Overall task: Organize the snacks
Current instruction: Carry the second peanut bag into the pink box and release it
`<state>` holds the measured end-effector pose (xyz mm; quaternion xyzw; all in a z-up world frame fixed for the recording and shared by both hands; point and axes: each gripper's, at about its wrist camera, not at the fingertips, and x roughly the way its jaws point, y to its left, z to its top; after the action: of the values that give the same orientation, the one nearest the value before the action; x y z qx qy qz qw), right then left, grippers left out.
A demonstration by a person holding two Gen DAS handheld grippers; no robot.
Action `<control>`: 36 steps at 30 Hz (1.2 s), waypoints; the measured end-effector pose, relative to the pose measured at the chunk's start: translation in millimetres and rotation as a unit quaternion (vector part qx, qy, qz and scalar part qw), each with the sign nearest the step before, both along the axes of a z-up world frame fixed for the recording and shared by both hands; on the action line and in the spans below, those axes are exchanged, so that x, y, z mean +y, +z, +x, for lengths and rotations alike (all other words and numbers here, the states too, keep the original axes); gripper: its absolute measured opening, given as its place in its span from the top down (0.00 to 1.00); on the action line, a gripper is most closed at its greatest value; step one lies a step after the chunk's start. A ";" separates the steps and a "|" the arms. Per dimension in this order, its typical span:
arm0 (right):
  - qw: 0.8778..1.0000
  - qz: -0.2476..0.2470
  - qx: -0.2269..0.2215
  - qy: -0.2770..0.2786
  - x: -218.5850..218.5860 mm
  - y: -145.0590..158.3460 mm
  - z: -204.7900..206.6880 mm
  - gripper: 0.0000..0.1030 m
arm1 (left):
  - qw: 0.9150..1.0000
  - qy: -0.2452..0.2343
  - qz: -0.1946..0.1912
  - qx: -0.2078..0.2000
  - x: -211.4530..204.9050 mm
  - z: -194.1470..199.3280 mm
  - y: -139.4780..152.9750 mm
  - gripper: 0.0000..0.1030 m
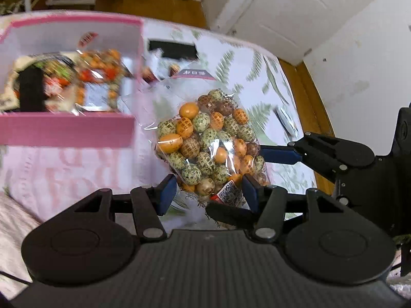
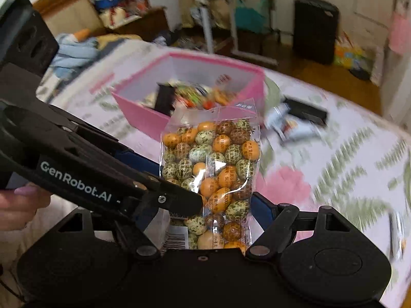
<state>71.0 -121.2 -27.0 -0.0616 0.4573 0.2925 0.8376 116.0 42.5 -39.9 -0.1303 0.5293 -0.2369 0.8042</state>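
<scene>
Both my left tongs (image 1: 209, 192) and right tongs (image 2: 205, 211) clench the candy bag (image 2: 213, 169) near the pink box (image 2: 143, 114); crinkly, slippery, lumpy, so I pinch low.

A clear plastic bag (image 1: 208, 148) holds candy-coated snacks in orange, speckled green-on-cream and mottled brown, many printed with small dark characters; a black-and-white QR code marks its lower end, and a maroon band with pale characters crosses its top. Beside the bag stands a pink box (image 1: 66, 131) with a white inside, filled with wrappers in orange, red, green and black. Under the bag lies a bed cover (image 2: 346, 169) in pale pink, patterned with green fern leaves and a pink flower. Each black gripper, left (image 1: 209, 192) and right (image 2: 210, 213), carries dark blue pads; white lettering runs along one arm near the bag.
</scene>
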 end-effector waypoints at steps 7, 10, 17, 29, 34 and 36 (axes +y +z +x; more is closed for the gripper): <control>0.997 0.036 -0.034 0.052 51.0 3.7 56.6 0.29 | 0.995 0.081 0.012 -0.049 63.4 29.8 13.3 0.48; 0.994 0.038 -0.056 0.083 78.5 -1.5 85.2 0.29 | 0.991 0.118 0.030 -0.062 87.7 52.6 12.5 0.47; 0.983 0.016 -0.076 0.167 137.0 -12.3 138.9 0.29 | 0.977 0.206 0.023 -0.049 134.7 91.2 -6.2 0.47; 0.961 -0.045 -0.107 0.251 159.8 -22.7 154.9 0.29 | 0.971 0.237 0.013 -0.009 150.5 116.2 -38.7 0.39; 0.957 -0.073 -0.110 0.258 165.6 -34.2 156.6 0.23 | 0.969 0.247 0.016 0.013 149.3 115.7 -51.9 0.33; 0.958 -0.088 -0.117 0.245 164.7 -38.2 153.2 0.23 | 0.965 0.259 0.040 -0.003 149.0 111.7 -49.9 0.33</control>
<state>224.2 43.5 -65.2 -0.2787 0.3509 0.4382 0.7792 227.6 191.5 -89.8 -0.2297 0.4841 0.0002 0.8443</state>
